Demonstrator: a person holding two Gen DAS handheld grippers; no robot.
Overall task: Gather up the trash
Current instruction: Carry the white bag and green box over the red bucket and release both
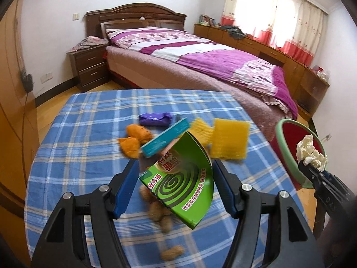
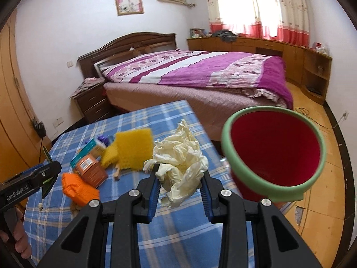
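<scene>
Cardboard, the green box (image 1: 178, 178) pinched in the left gripper (image 1: 175, 187) looks tilted (right gripper (image 2: 180, 189) pinches crumpled tissue (image 2: 180, 156)); it could slip before reaching the red bin (image 2: 274, 151).

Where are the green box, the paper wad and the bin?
green box (image 1: 185, 178), left wrist view, middle of its printed face
paper wad (image 2: 180, 156), right wrist view, middle of the crumple
bin (image 2: 276, 143), right wrist view, red inner wall

Blue plaid tabletop (image 1: 73, 134); green box (image 1: 185, 185) with dark spiral; yellow sponge (image 1: 229, 140), orange sponge (image 2: 78, 188), teal box (image 1: 165, 137), cream tissue (image 2: 180, 156); red bin (image 2: 274, 154), green rim; purple bedspread (image 1: 223, 58).
</scene>
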